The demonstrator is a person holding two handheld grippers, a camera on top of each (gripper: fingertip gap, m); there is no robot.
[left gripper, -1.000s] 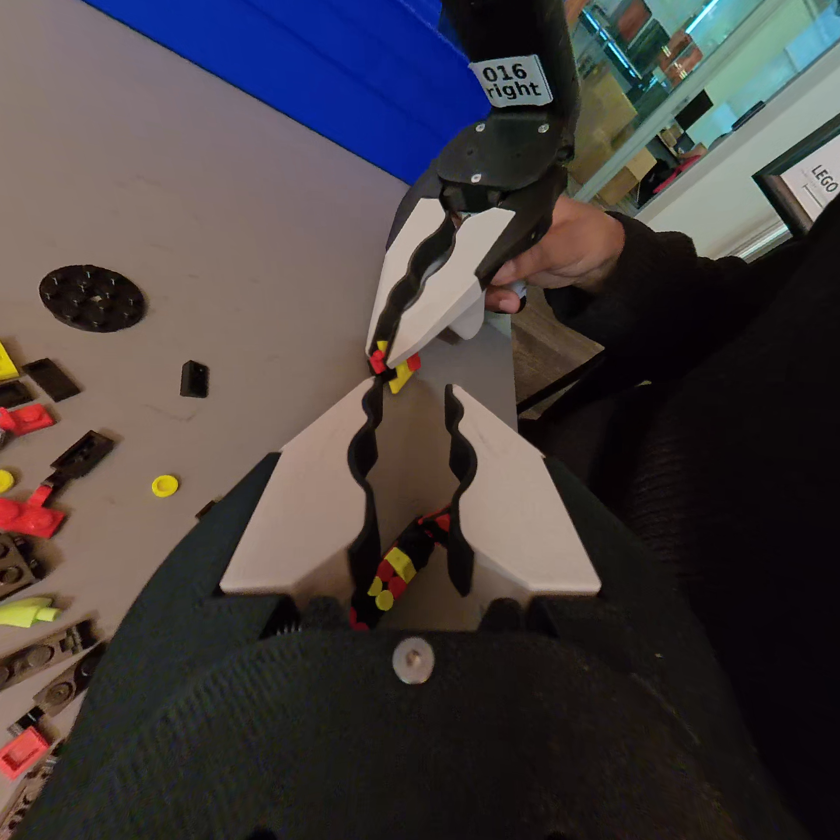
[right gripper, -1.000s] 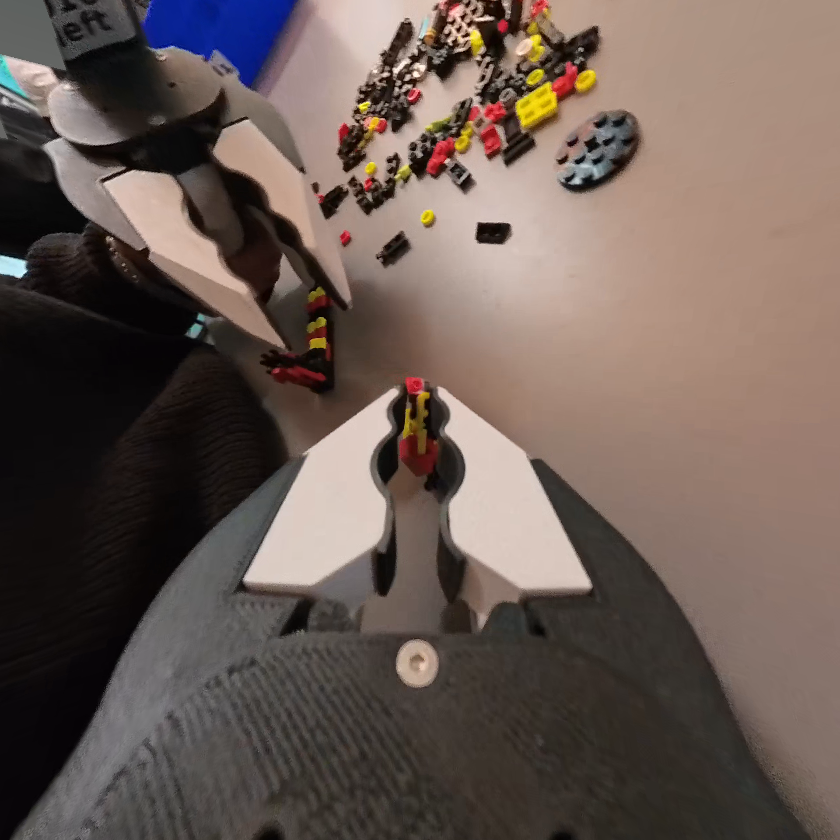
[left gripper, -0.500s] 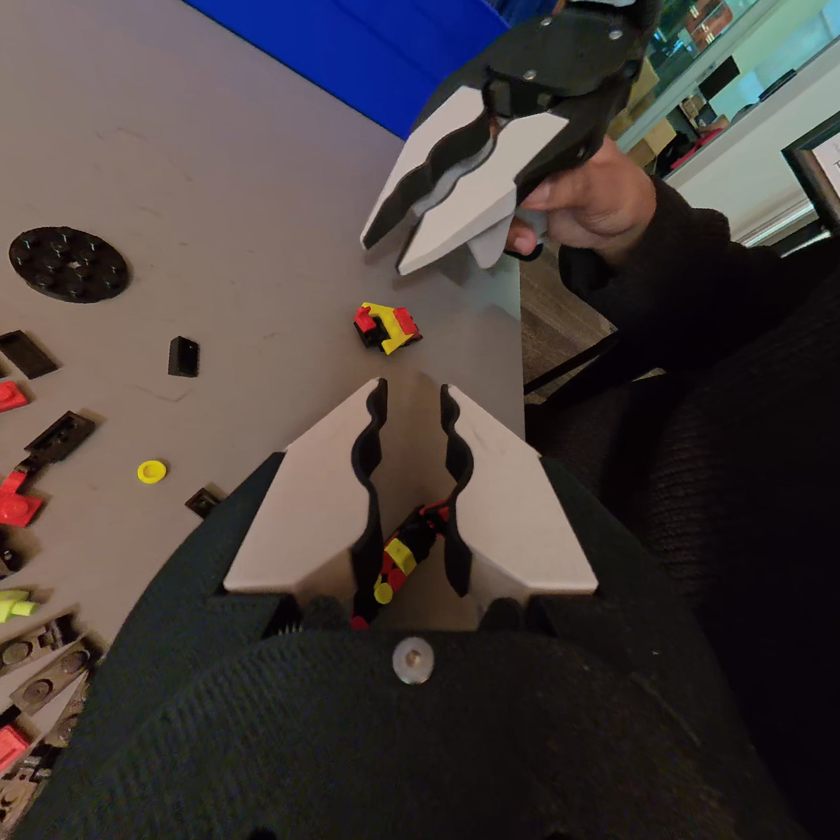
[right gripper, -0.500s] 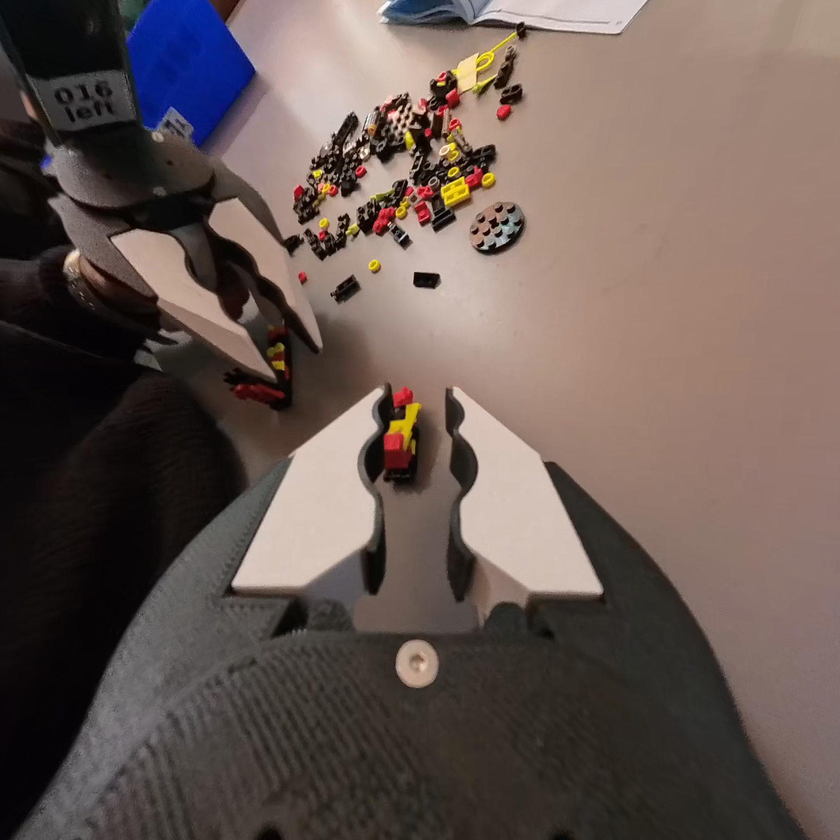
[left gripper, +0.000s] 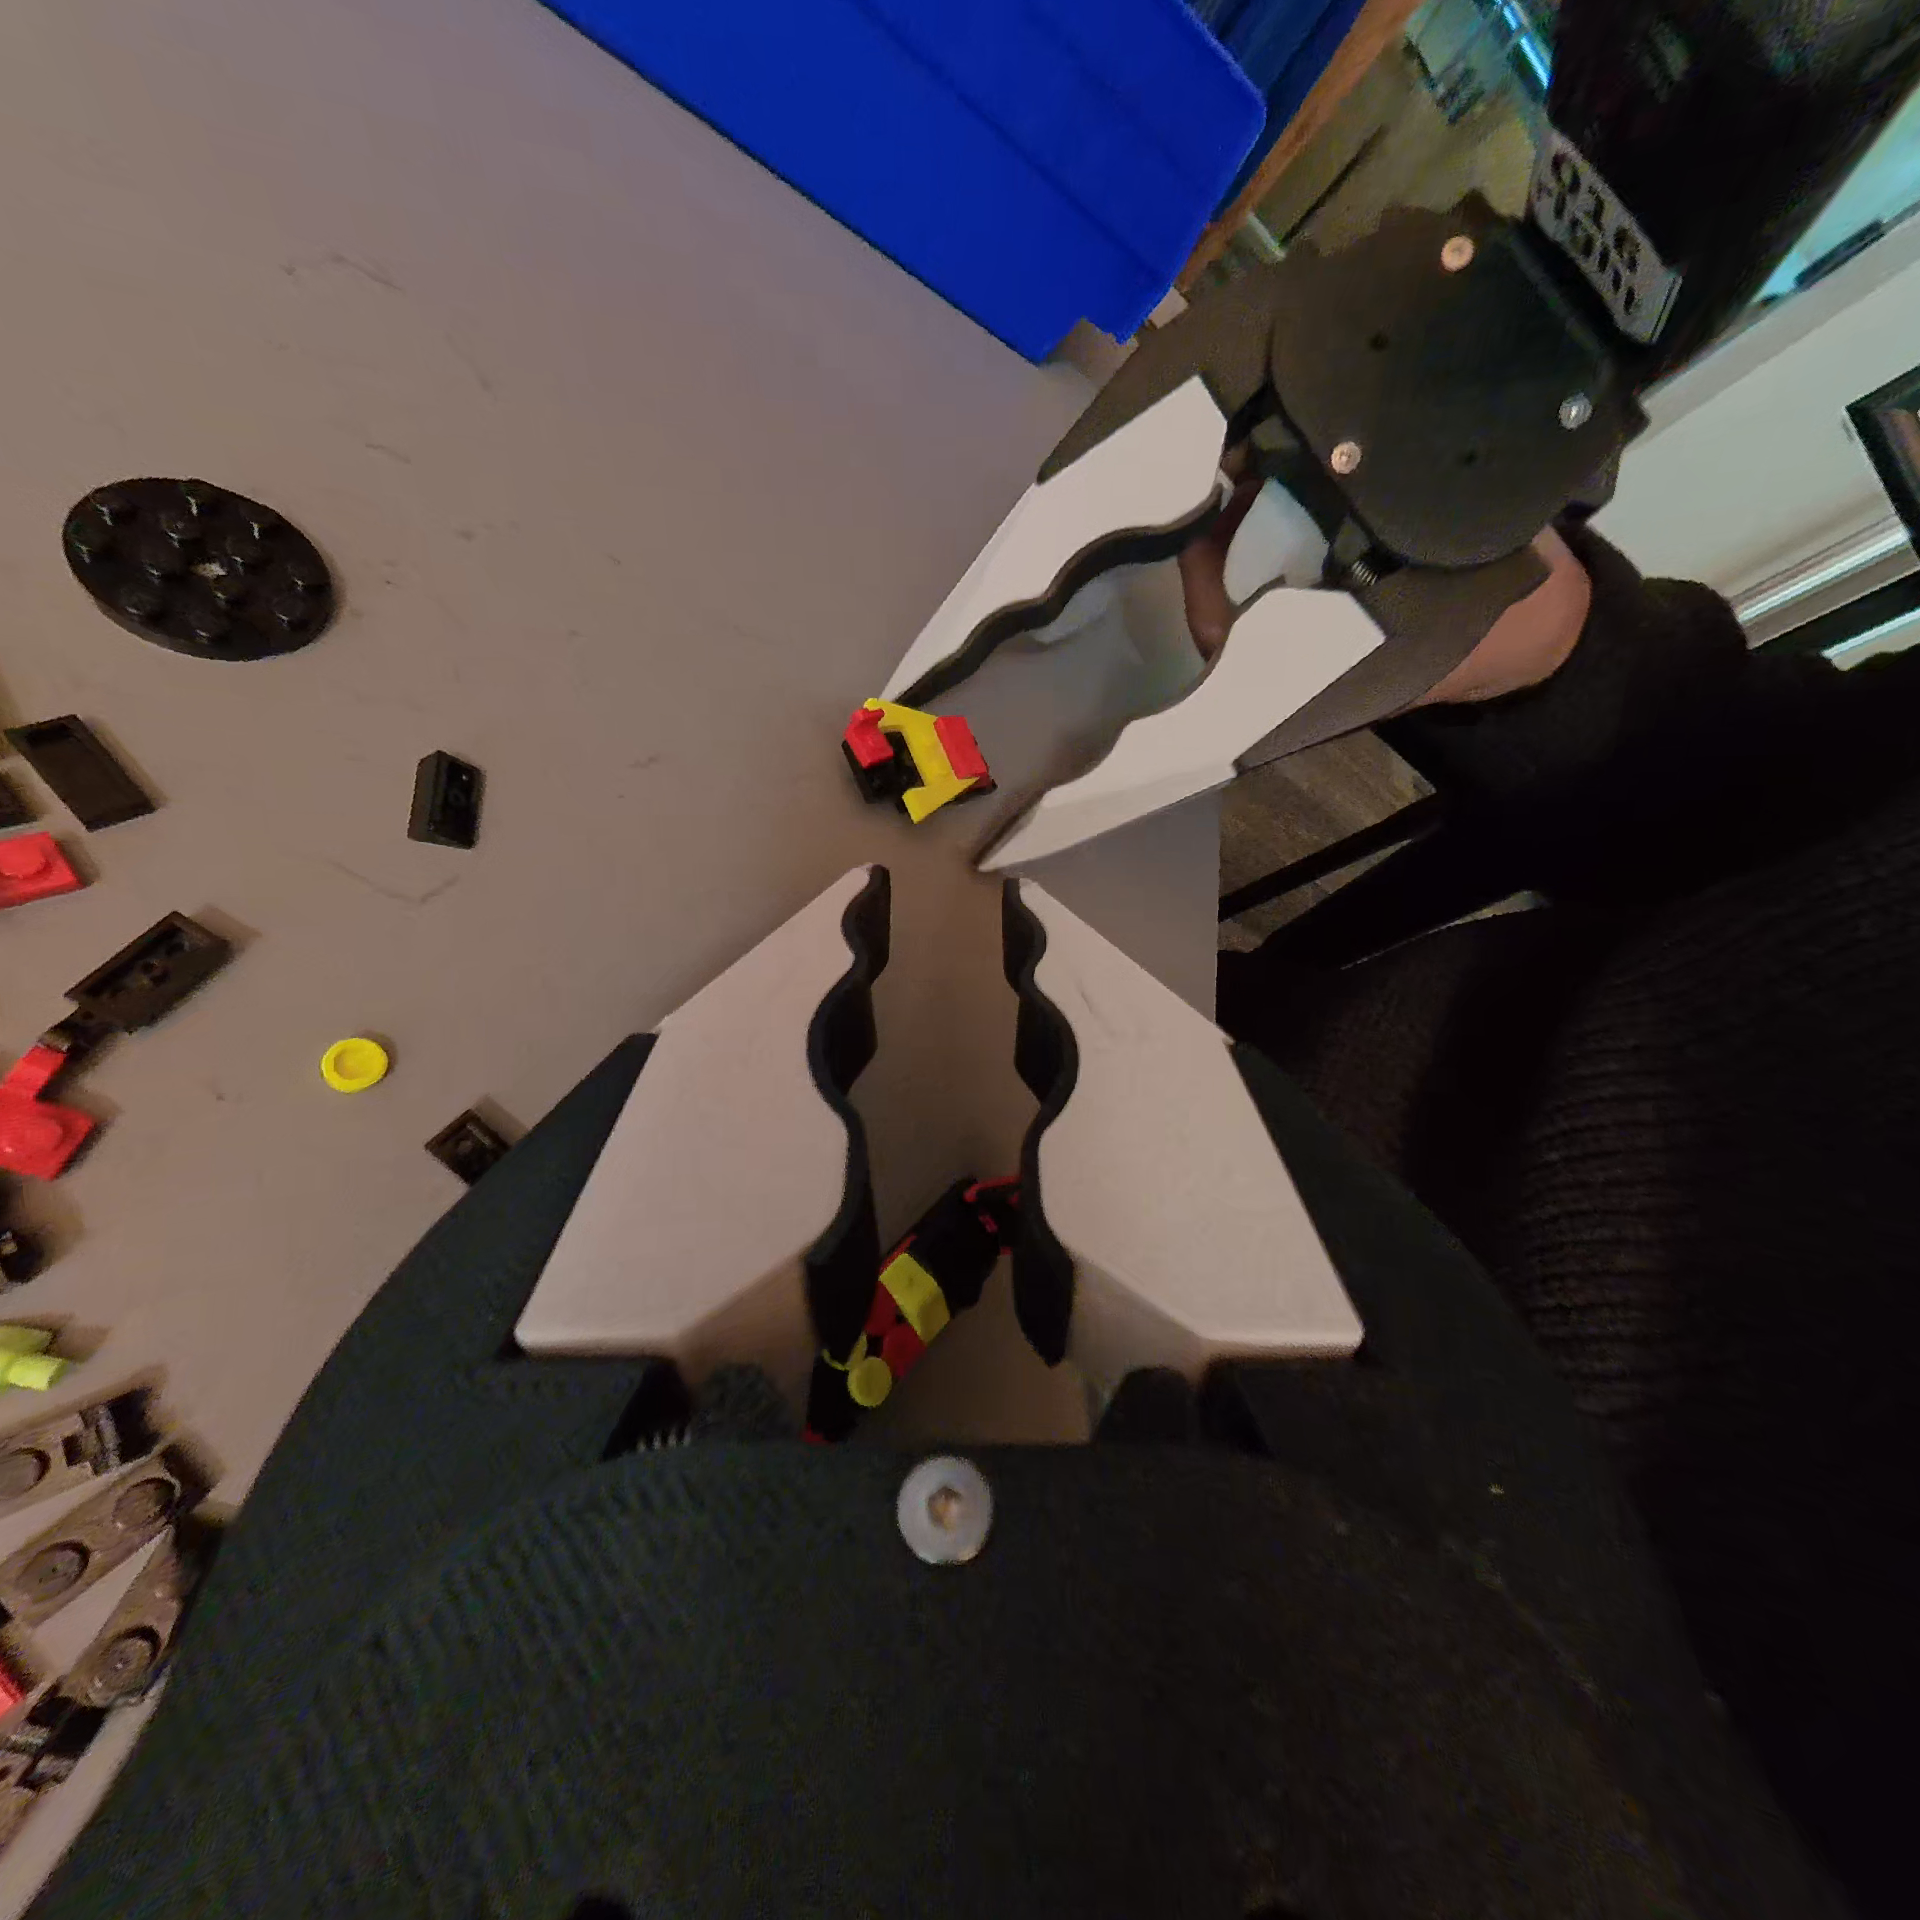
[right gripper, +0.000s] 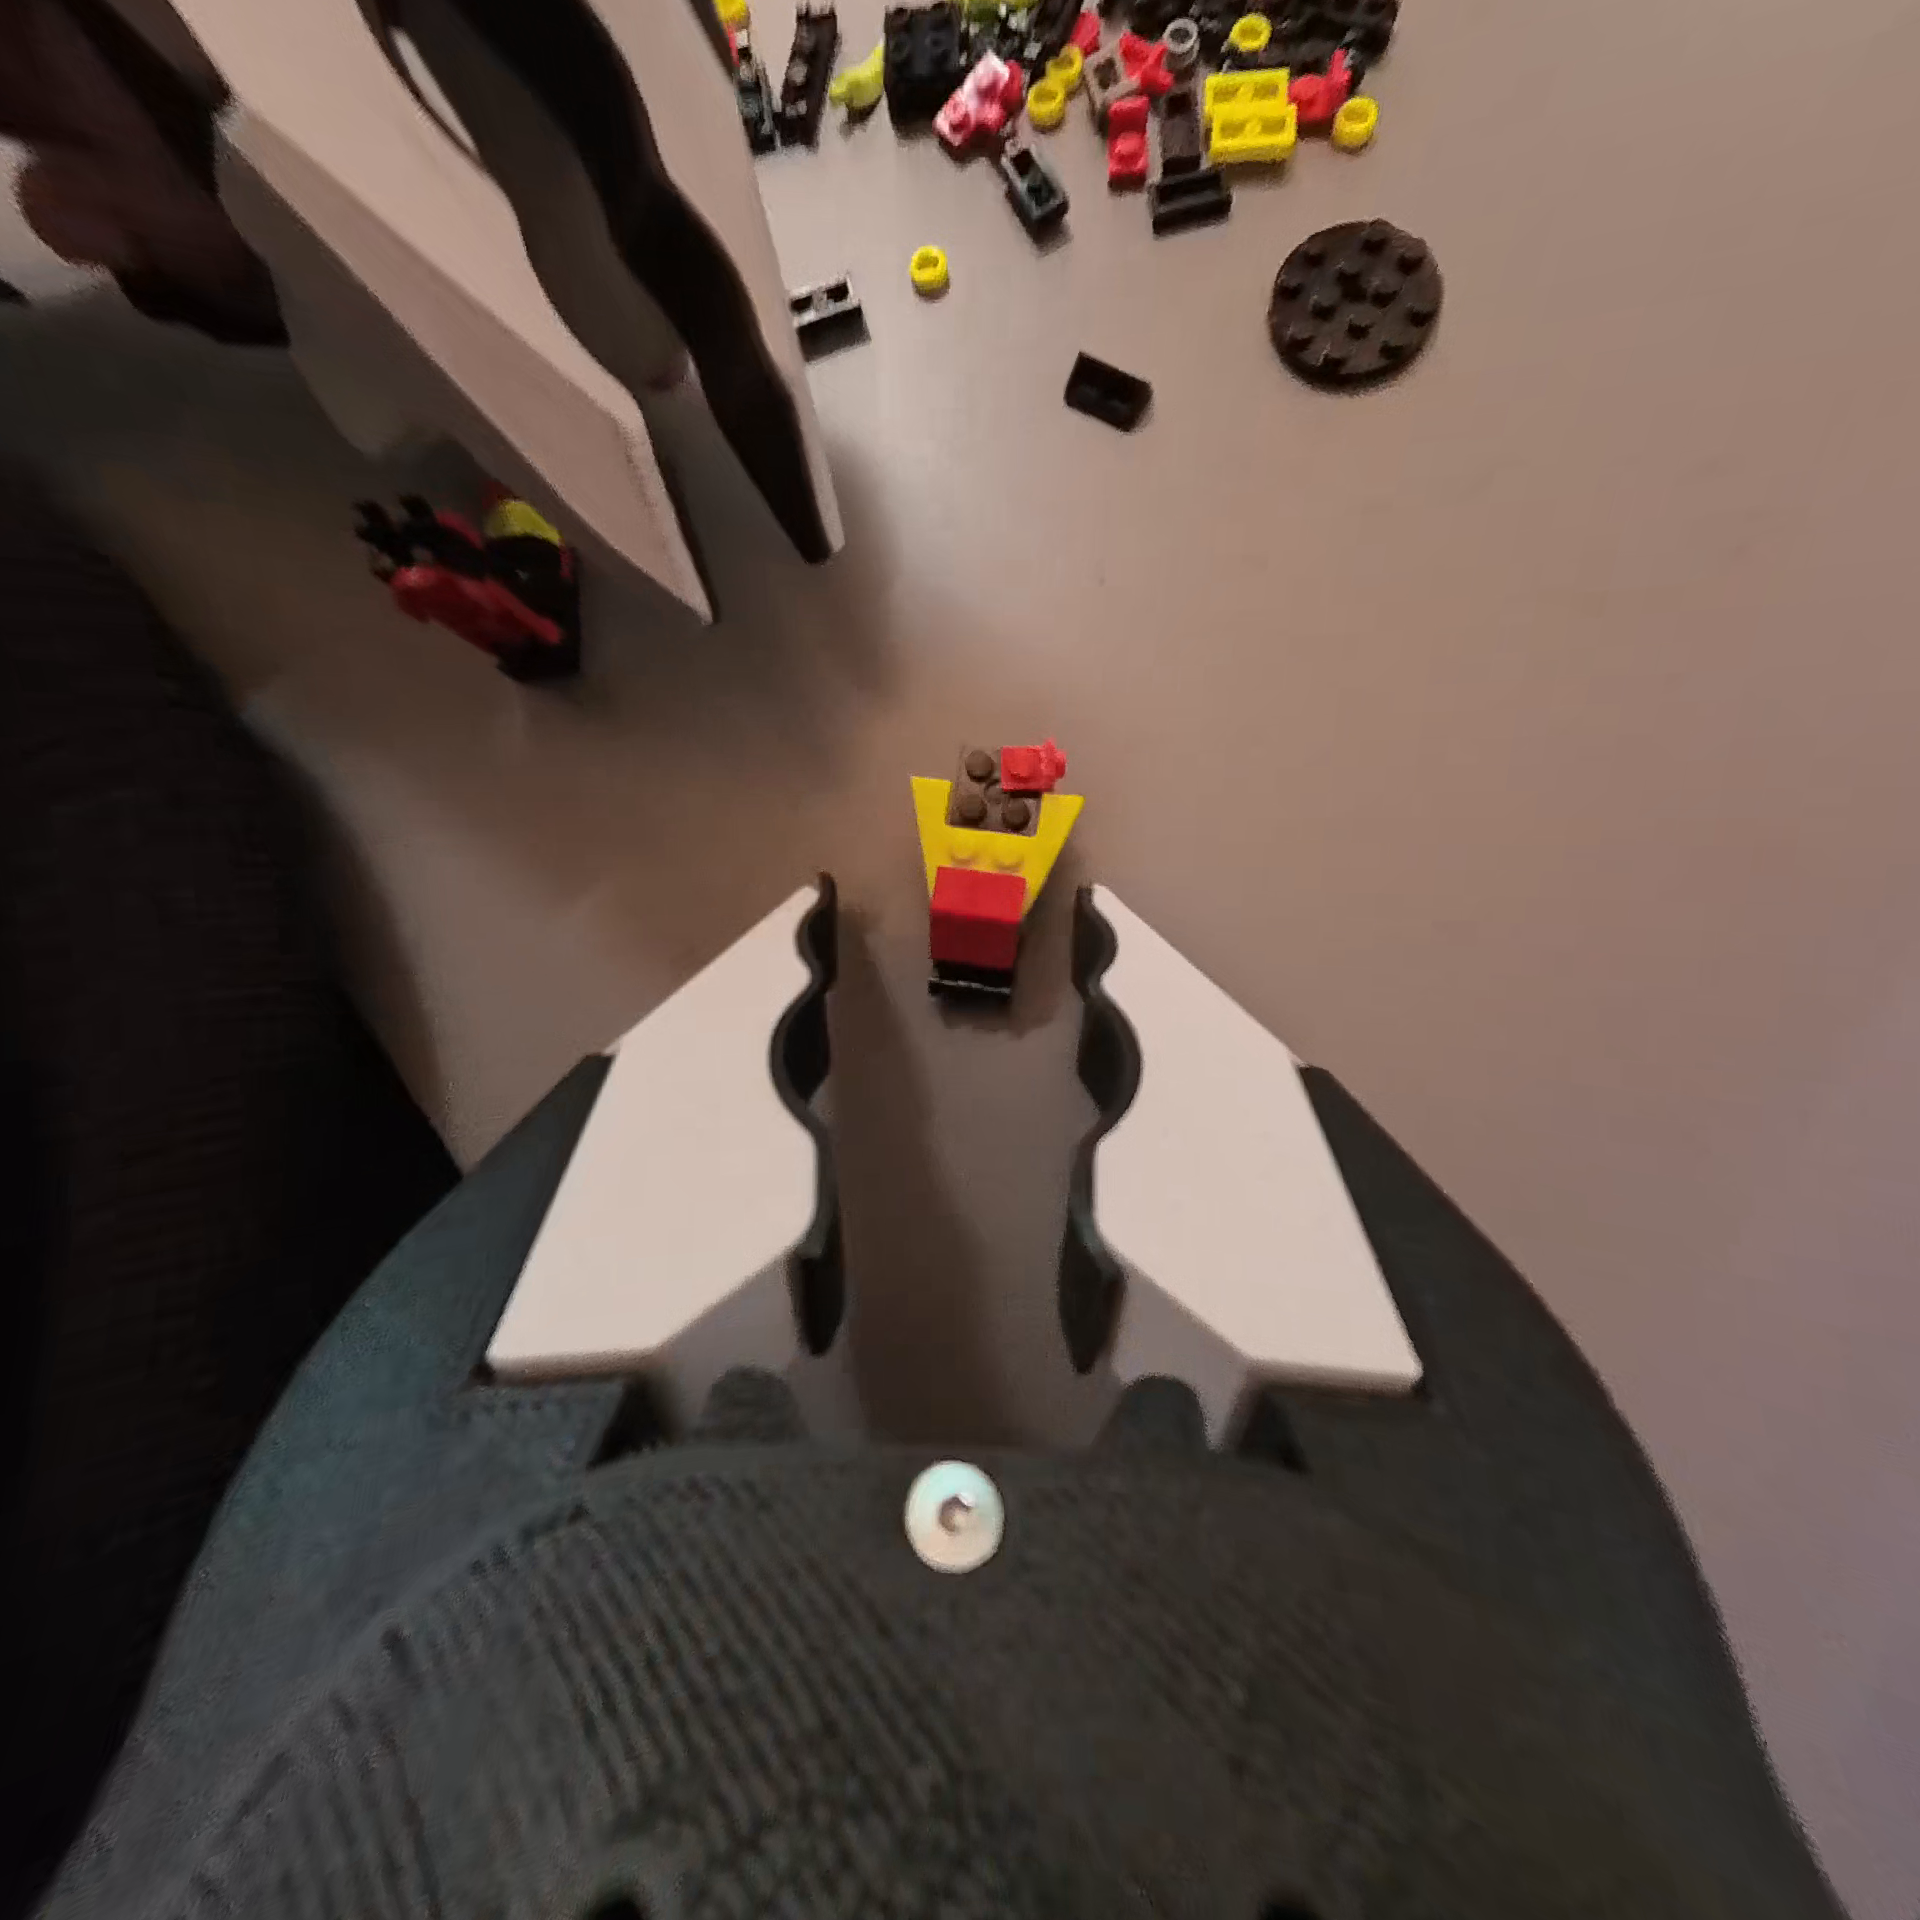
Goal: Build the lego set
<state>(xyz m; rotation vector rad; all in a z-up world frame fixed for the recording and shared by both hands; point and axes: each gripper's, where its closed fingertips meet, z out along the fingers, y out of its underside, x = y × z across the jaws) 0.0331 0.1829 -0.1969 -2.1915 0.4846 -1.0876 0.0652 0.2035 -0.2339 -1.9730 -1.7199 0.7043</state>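
Note:
A small yellow, red and black lego assembly (right gripper: 982,868) lies on the grey table (right gripper: 1455,831). My right gripper (right gripper: 951,899) is open, and its fingertips flank the assembly's near end without touching it. In the left wrist view the same assembly (left gripper: 925,748) sits between the right gripper's (left gripper: 940,779) spread fingers. My left gripper (left gripper: 945,888) is open and empty. A long black, red and yellow assembly (left gripper: 914,1299) lies on the table under its fingers, near the table edge. That assembly (right gripper: 488,582) also shows in the right wrist view, beside the left gripper (right gripper: 767,582).
A black round plate (left gripper: 197,566) (right gripper: 1356,301), a small black brick (right gripper: 1107,390) and a yellow stud (right gripper: 928,268) lie beyond the grippers. A pile of loose pieces (right gripper: 1143,94) is farther off. A blue bin (left gripper: 935,135) stands at the back. The table edge (left gripper: 1216,935) is near. One gripper's finger ends stand about 6 centimeters off the other's. The left tips stand about 8 centimeters off the small black brick (right gripper: 1107,390). It turns up in the left wrist view (left gripper: 458,792) as well.
My right gripper let go of the small assembly onto the table, lifted away, then came back down with its jaws wider around it. My left gripper has barely moved.

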